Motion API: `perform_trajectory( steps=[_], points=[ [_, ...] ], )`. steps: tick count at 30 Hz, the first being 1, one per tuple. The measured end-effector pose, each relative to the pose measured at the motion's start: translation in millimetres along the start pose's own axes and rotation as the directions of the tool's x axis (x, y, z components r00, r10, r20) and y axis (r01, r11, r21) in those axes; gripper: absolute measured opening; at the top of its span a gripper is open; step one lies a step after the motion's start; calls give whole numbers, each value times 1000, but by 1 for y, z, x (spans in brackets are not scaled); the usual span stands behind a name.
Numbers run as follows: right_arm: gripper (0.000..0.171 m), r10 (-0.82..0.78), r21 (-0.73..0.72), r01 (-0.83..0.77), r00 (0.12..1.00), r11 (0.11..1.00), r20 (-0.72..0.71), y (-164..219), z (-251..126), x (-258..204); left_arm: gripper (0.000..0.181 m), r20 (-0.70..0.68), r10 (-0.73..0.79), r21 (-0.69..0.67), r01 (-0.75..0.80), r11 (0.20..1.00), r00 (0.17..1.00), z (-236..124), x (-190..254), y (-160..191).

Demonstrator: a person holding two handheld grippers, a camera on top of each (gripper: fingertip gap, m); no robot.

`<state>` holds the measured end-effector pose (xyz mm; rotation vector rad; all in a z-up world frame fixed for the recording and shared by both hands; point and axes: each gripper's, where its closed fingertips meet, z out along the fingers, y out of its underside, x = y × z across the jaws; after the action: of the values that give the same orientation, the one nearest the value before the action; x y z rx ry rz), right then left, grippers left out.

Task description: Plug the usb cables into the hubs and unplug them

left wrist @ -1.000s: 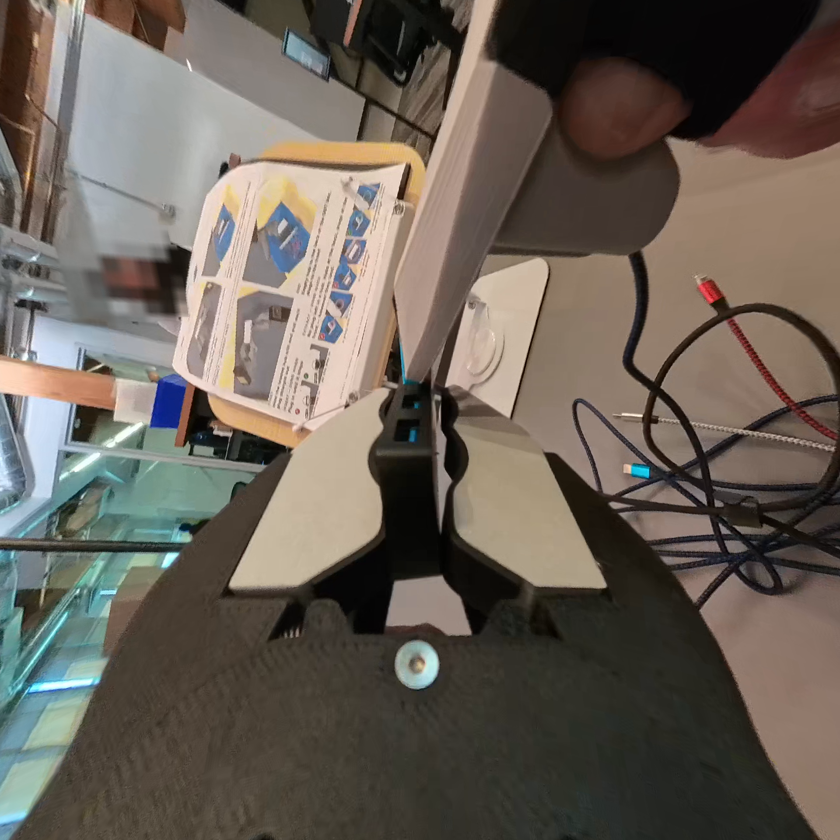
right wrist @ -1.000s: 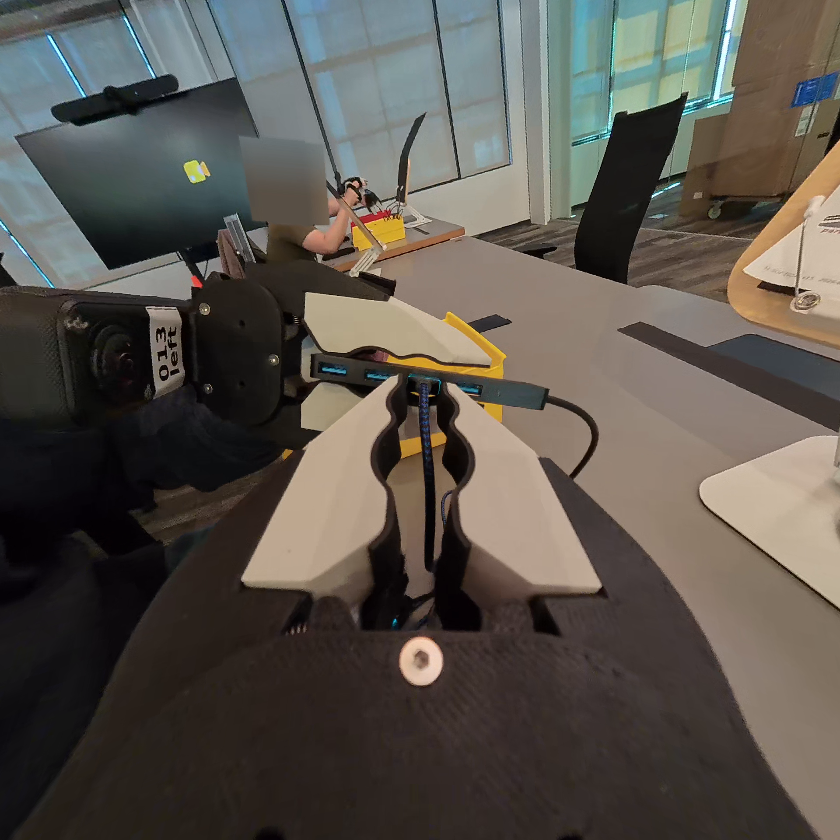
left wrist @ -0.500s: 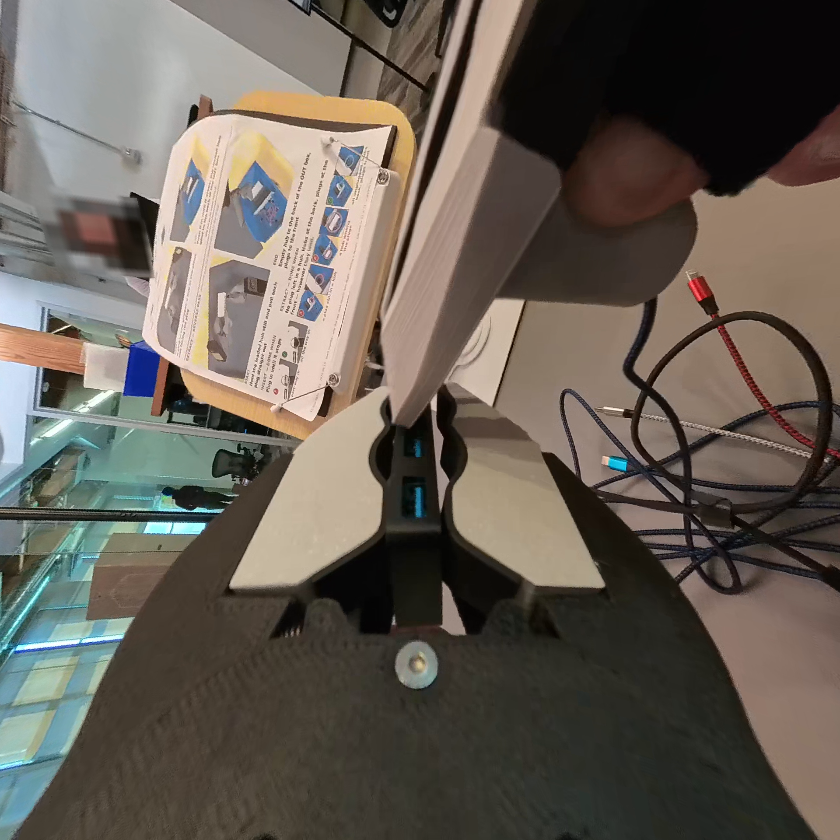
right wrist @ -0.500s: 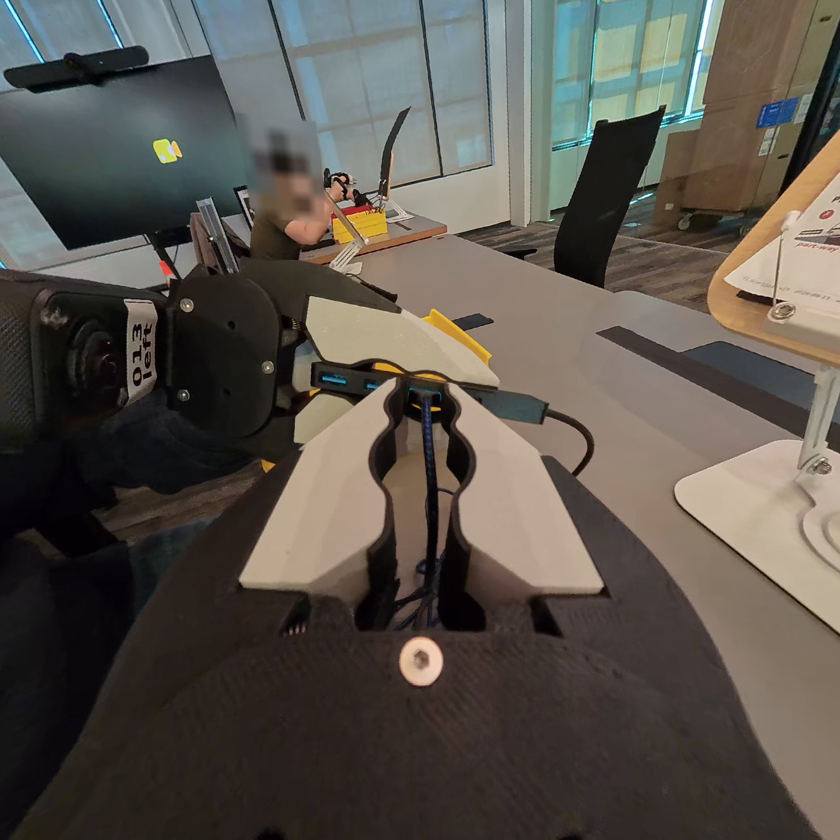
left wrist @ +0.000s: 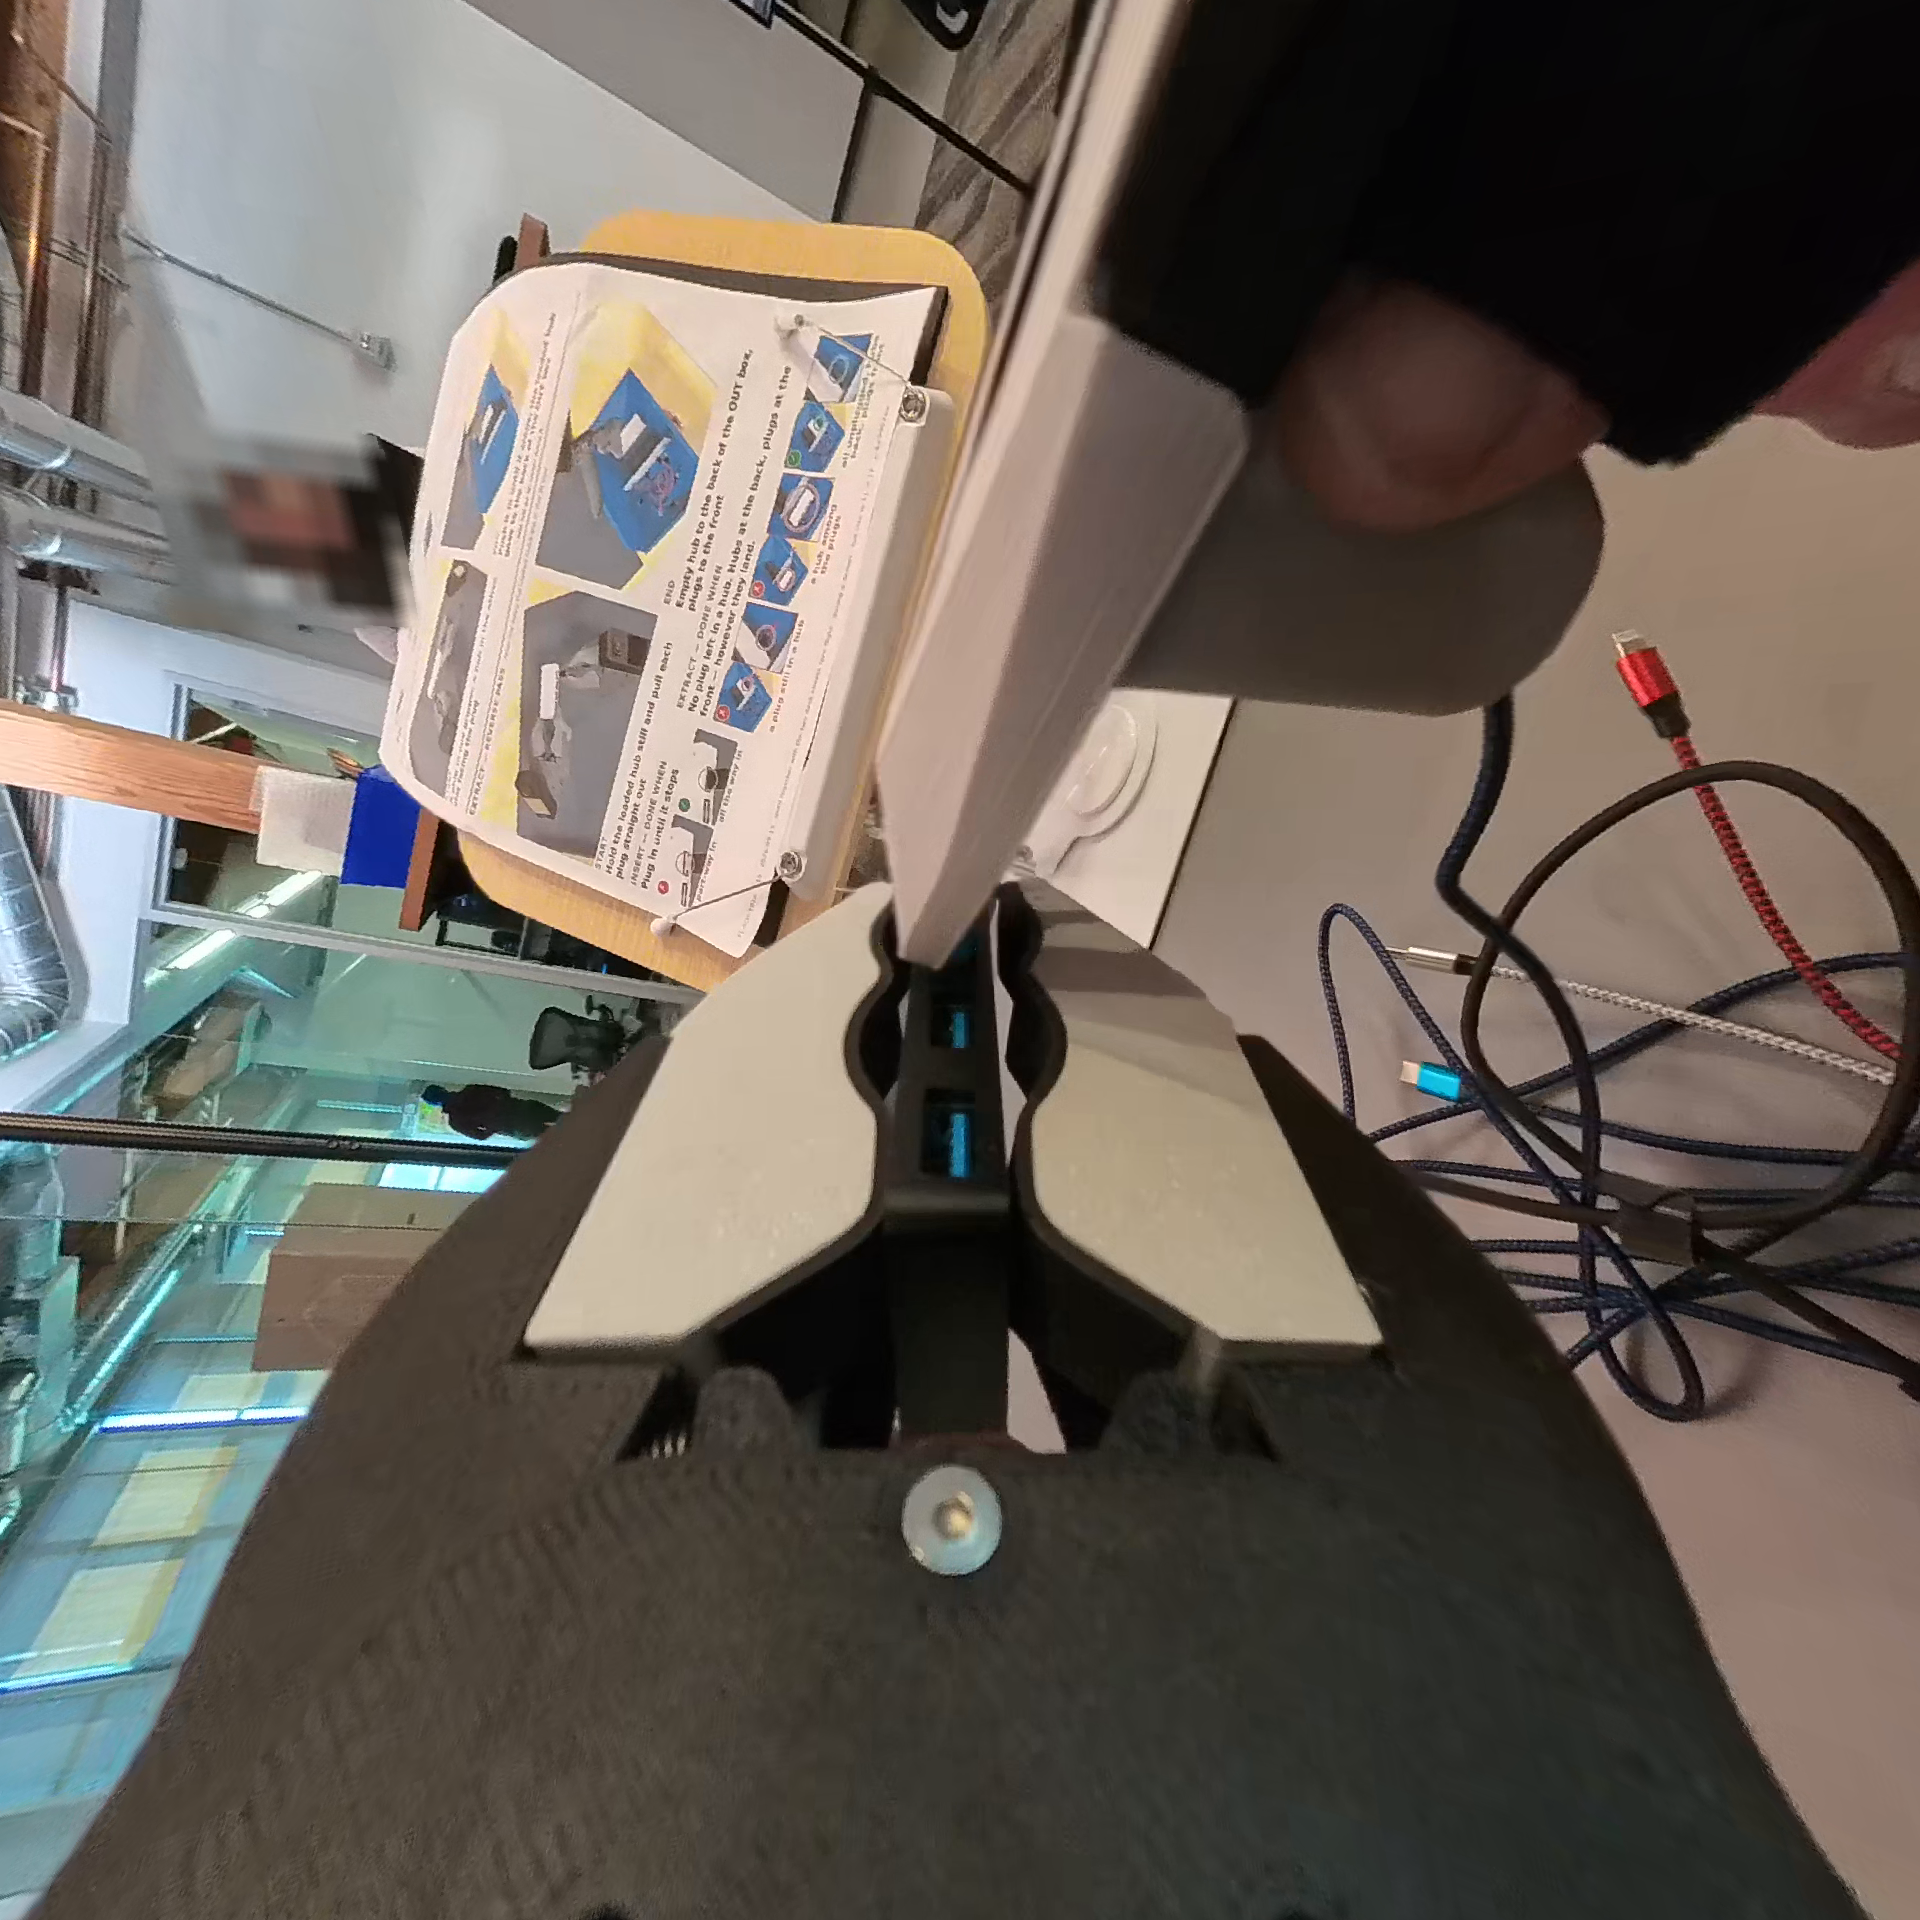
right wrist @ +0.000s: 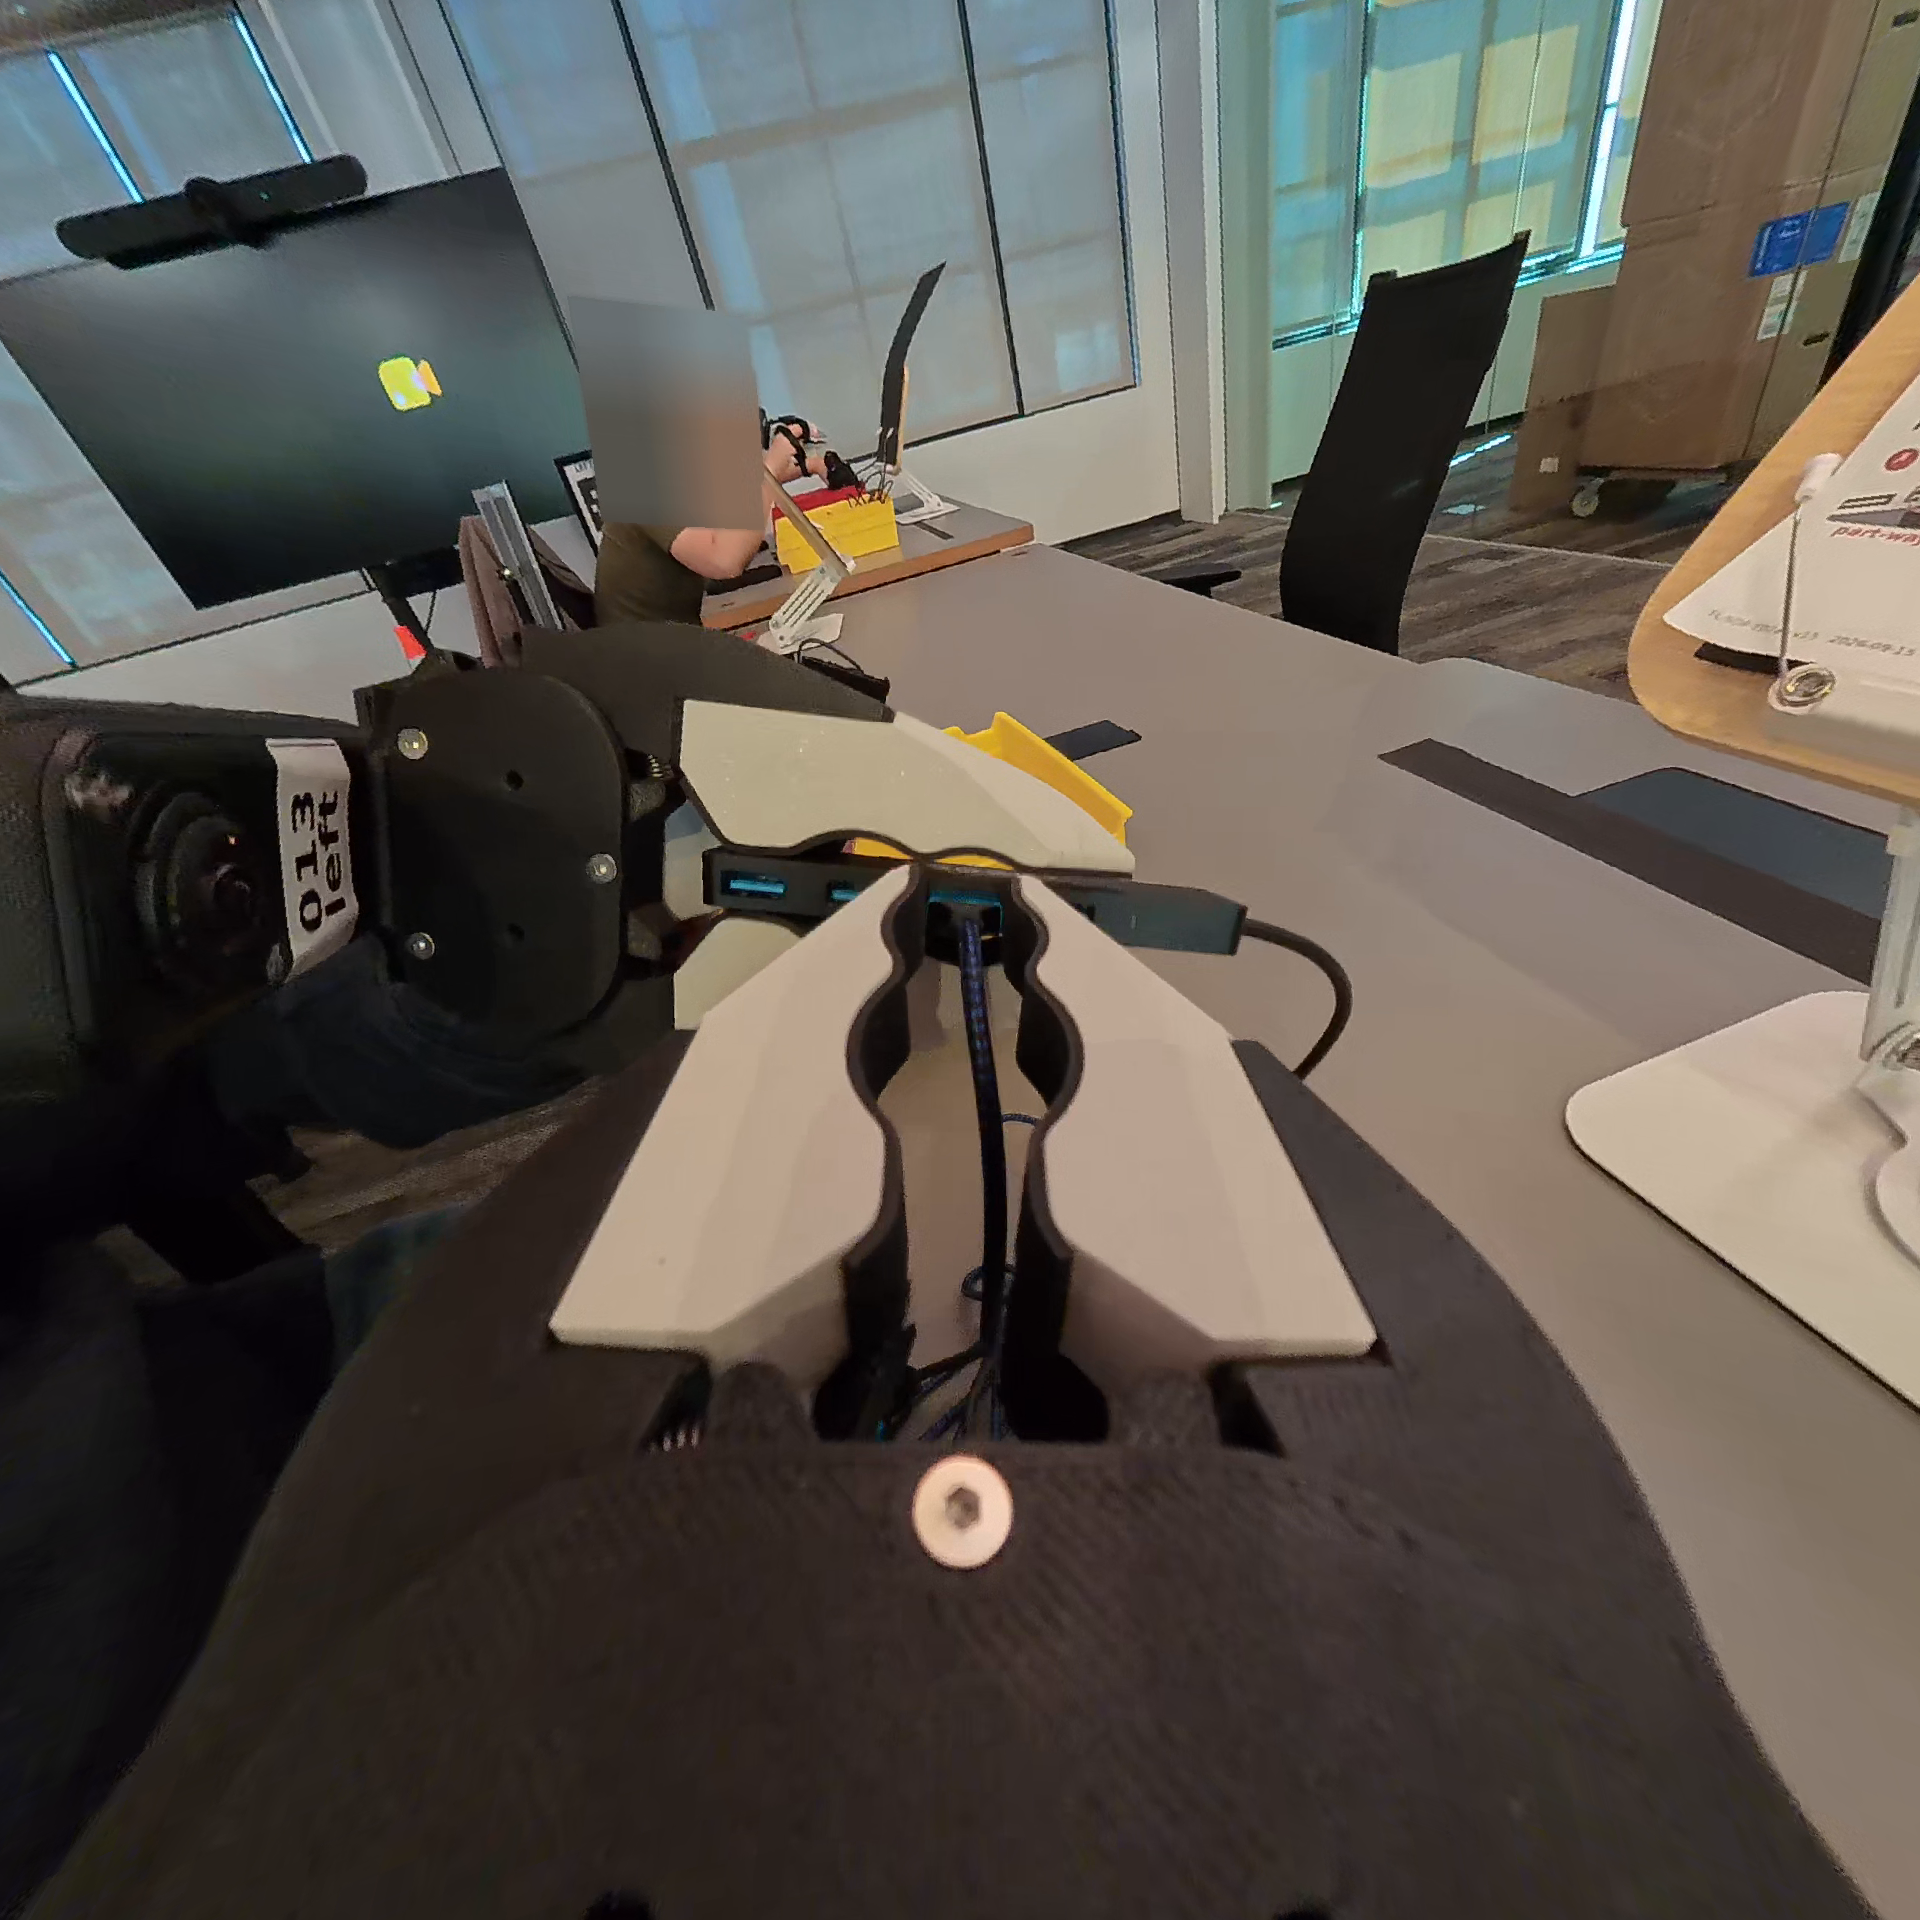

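Clearly the left gripper is clamped on the light, stiff hub above the table; the right gripper pinches the limp braided cable's plug, best held at its hard shell.

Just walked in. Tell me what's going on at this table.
A person is working two handheld grippers on a USB hub. The left gripper is clamped on the slim black hub, holding it level above the grey table. The right gripper pinches the plug of a blue braided cable right at one of the hub's ports; how deep the plug sits cannot be told. More loose cables lie in a tangle on the table.
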<state>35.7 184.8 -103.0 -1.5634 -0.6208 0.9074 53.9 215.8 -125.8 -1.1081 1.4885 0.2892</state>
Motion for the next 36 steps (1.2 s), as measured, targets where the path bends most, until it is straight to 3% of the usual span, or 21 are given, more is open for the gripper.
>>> perform_trajectory(
  steps=[30, 36],
  points=[
    [11, 32, 17, -32, 999, 999, 17, 1, -2, 0, 16, 21, 8, 1, -8, 1000, 1000, 1, 0, -2],
    [11, -50, -36, 49, 998, 998, -38, 5, -4, 1, 16, -1, -3, -22, 3, 1000, 1000, 2, 4, 1]
  ],
)
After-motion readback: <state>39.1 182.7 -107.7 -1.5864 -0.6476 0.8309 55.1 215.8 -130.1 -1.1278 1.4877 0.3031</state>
